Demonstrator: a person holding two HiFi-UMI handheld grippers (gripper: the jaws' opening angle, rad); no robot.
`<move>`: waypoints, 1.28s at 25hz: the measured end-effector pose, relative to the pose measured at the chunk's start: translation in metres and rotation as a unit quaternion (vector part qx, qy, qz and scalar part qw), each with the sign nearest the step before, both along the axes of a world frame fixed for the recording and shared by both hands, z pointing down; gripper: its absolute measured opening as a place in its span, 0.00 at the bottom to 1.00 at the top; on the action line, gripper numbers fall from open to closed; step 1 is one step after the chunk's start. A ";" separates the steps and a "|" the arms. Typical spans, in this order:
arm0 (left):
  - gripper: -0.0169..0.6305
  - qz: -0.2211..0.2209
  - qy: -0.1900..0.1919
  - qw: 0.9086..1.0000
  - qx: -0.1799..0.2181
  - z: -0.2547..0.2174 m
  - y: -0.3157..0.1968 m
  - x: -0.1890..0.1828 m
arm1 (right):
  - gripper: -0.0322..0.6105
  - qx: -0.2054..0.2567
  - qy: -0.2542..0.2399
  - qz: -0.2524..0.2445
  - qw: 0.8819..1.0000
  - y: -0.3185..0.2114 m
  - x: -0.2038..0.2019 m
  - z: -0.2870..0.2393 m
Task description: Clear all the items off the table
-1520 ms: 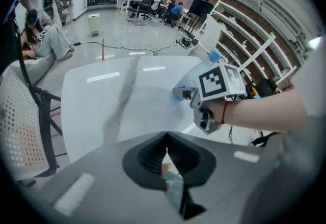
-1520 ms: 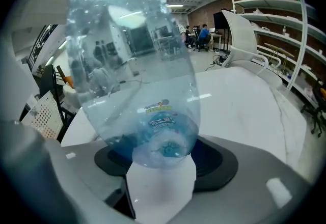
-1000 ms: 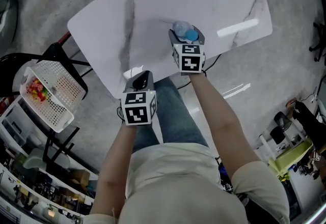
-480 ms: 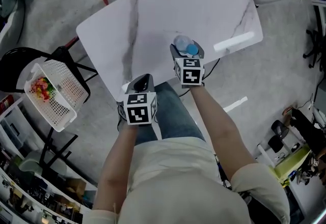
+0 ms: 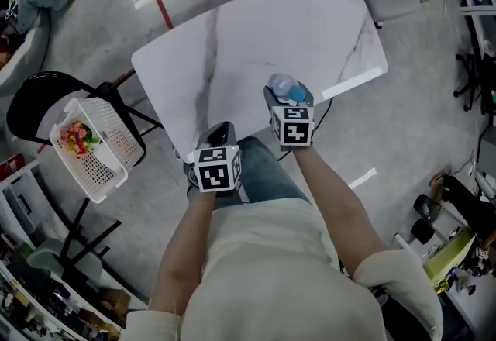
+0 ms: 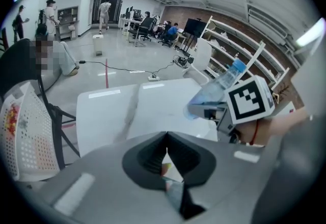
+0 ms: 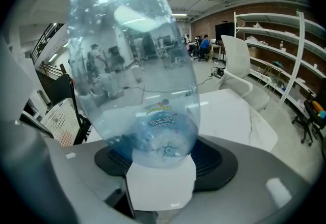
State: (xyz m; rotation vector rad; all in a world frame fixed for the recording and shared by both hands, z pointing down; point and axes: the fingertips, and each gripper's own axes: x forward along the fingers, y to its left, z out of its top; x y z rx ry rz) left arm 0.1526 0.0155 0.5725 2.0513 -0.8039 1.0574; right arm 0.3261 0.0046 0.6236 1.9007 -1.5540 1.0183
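Both claws loaded at the near edge of the tabletop; the risk is a drop on the way to the basket.
Right claw is clamped on the lower body of a clear water bottle, with the blue cap end sticking out far and tilted up. The wall is round, thin and beaded with drops, so a quick swing could pivot it or squirt it out. Left claw is pinched together on a small crinkly packet by a thin edge (can't tell what it is), so it could slide free. The basket sits on a black chair off to the left, well apart from both claws. Carrying the bottle there means crossing the left claw, so a clash is possible, and a hard drop could tip the basket. Nothing else shows on the tabletop.
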 end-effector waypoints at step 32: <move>0.04 0.009 0.042 0.996 0.083 -0.085 -0.034 -0.079 | 0.57 0.072 0.025 -0.083 0.994 -0.008 -0.109 -0.140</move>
